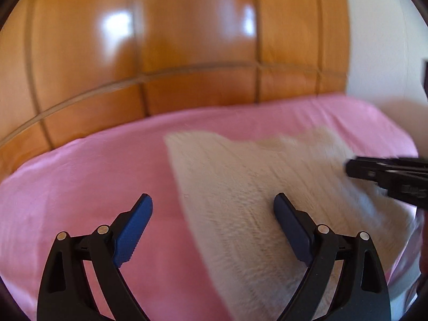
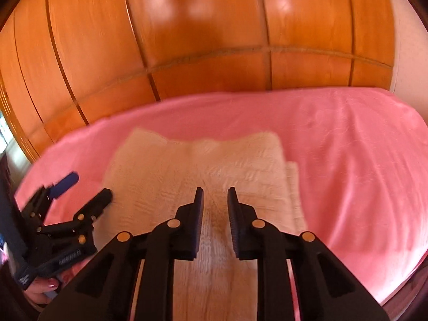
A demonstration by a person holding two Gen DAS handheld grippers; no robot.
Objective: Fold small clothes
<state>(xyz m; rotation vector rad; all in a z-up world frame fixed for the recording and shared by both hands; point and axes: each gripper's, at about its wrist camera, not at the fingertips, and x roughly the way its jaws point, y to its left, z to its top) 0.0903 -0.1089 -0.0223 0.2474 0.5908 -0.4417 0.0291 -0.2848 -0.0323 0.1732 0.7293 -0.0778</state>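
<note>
While you hold both tools over the bed, the glossy orange-brown wooden wardrobe (image 2: 203, 26) fills the background, its panels split by thin grooves. Below it lies the bed's pink sheet (image 2: 347, 147), smooth with faint creases, reaching to a pale wall (image 1: 379, 40) on the right.

On that sheet rests the cream, ribbed knitted garment (image 2: 192, 165), lying flat. In your right wrist view it sits in the middle of the bed, straight ahead of you, with a second layer of the same cloth peeking out along its right edge. In your left wrist view it spreads from the centre to the right, blurred.

Your left gripper (image 1: 213, 206) hangs above the garment's left edge with its jaws wide apart; one blue pad (image 1: 133, 230) is over bare pink sheet, the other over the knit, and nothing is between them. From the right wrist view, this gripper appears at the lower left, beside the garment's left border, with your fingers (image 2: 50, 285) wrapped around its handle.

Your right gripper (image 2: 215, 191) points down at the middle of the garment. Its jaws stand close together with a narrow gap, and no cloth is pinched between them.
</note>
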